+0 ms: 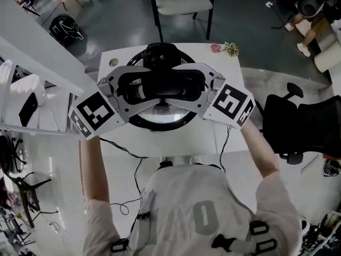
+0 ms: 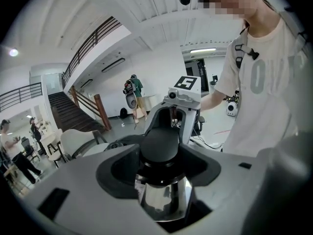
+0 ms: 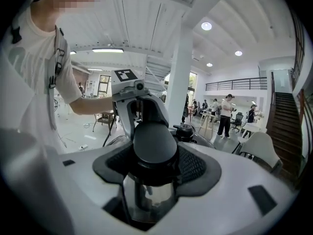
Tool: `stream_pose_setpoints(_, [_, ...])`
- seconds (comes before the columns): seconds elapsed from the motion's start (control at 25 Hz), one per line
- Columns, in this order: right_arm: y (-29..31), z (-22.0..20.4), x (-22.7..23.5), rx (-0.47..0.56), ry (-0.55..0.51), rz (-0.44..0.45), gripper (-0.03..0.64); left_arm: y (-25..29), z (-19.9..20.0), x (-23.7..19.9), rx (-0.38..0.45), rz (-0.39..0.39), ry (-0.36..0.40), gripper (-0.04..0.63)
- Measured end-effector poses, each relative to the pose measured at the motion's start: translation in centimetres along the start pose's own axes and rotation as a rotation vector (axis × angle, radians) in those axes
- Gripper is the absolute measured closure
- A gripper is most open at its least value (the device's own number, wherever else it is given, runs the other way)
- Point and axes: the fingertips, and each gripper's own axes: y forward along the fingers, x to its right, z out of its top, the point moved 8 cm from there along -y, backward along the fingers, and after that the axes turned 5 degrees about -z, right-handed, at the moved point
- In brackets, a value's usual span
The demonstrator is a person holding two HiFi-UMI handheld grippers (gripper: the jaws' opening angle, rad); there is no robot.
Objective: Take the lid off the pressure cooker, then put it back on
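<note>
The pressure cooker (image 1: pixel 139 122) is a round pot with a black rim, seen over the white table (image 1: pixel 176 140). A black handle bar (image 1: pixel 160 89) lies across the lid, and a black knob (image 1: pixel 160 51) sits at its far side. My left gripper (image 1: pixel 133 89) is shut on the bar's left end (image 2: pixel 159 146). My right gripper (image 1: pixel 200 84) is shut on the right end (image 3: pixel 155 146). Shiny metal (image 2: pixel 161 195) shows under each held end. Each gripper view shows the other gripper straight across. I cannot tell whether the lid is off the pot.
A grey chair (image 1: pixel 181 1) stands beyond the table and a black office chair (image 1: pixel 303 121) at its right. Cables (image 1: pixel 133 159) hang over the table's near edge. Small flowers (image 1: pixel 226 48) lie at the far right corner. A white railing (image 1: pixel 37 52) runs along the left.
</note>
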Motion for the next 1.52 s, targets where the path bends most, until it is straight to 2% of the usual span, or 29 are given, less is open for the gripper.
stream_pose_setpoints(0.28, [4.8, -0.8, 0.5, -0.058, 0.068, -0.028, 0.333, -1.5, -4.5, -3.0, 0.023, -0.081, -0.031, 0.337])
stream_pose_setpoints(0.64, [7.7, -2.5, 0.1, -0.135, 0.133, -0.013, 0.333, -1.3, -8.3, -3.9, 0.025, -0.143, -0.083, 0.337])
stream_pose_setpoints(0.84, [8.3, -3.9, 0.7, -0.146, 0.197, 0.01, 0.333, -0.5, -10.0, -4.3, 0.072, -0.154, -0.144, 0.336])
stream_pose_setpoints(1.04, [8.7, -3.8, 1.0, -0.177, 0.202, 0.049, 0.333, -0.6, -10.6, -4.4, 0.116, -0.158, -0.166, 0.336])
stream_pose_setpoints(1.36, [8.7, -3.7, 0.7, -0.187, 0.208, 0.006, 0.331, -0.6, -10.7, -4.4, 0.131, -0.144, -0.157, 0.336])
stream_pose_setpoints(1.52, [8.8, -3.1, 0.5, -0.299, 0.257, -0.052, 0.327, -0.5, -10.5, -4.2, 0.12, -0.126, -0.167, 0.336])
